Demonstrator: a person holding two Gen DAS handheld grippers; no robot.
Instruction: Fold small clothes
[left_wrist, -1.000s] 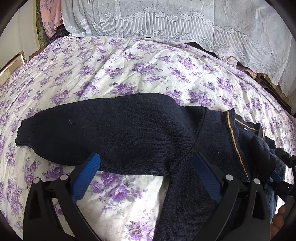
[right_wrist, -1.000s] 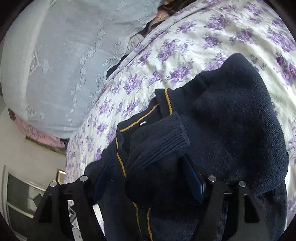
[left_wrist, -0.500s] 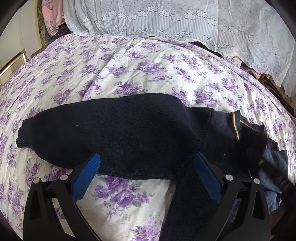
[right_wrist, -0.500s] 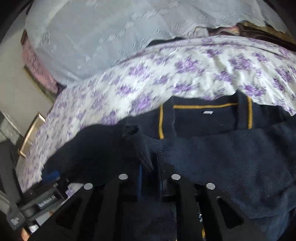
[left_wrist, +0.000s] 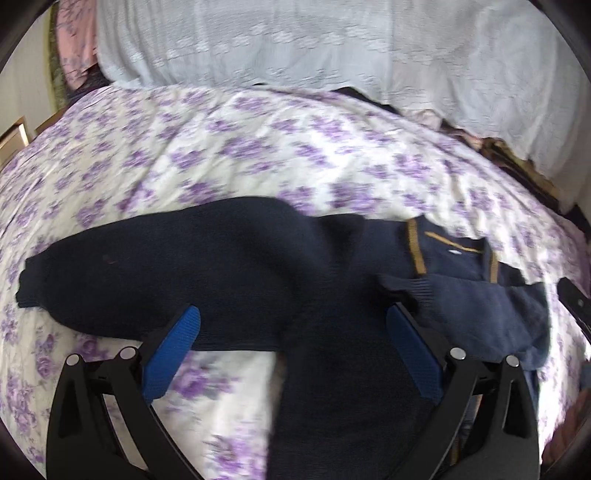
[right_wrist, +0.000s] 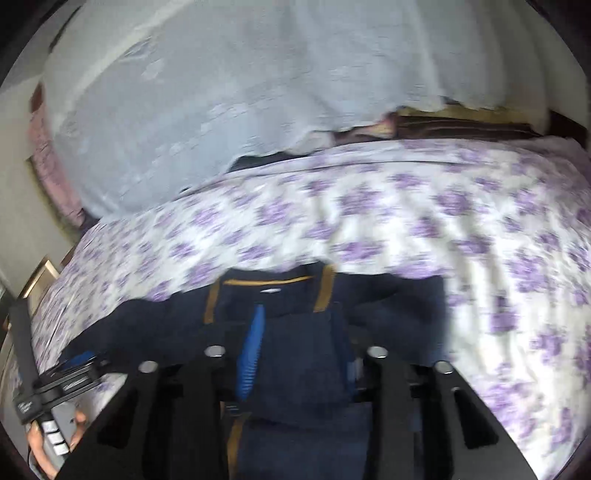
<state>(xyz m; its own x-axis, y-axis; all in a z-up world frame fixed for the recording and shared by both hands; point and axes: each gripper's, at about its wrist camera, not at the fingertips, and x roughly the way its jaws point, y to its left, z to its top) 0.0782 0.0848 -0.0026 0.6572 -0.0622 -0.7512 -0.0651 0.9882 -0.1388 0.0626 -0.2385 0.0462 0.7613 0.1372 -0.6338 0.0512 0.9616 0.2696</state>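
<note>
Your left gripper (left_wrist: 291, 343) points down over the sweater (left_wrist: 229, 280), its blue fingers (left_wrist: 173, 347) spread wide, nothing between them. One sleeve (left_wrist: 122, 273) stretches flat to the left on the flowered bed (left_wrist: 258, 155). Your right gripper (right_wrist: 295, 354) is tilted down at the gold-trimmed collar (right_wrist: 269, 291); its fingers (right_wrist: 251, 354) have just been closing and now stand narrow, with blurred navy knit between them, though you cannot tell whether they pinch it. No containers are in view.

A bedroom: floral bedsheet (left_wrist: 258, 155), lace cover (left_wrist: 295, 40).
</note>
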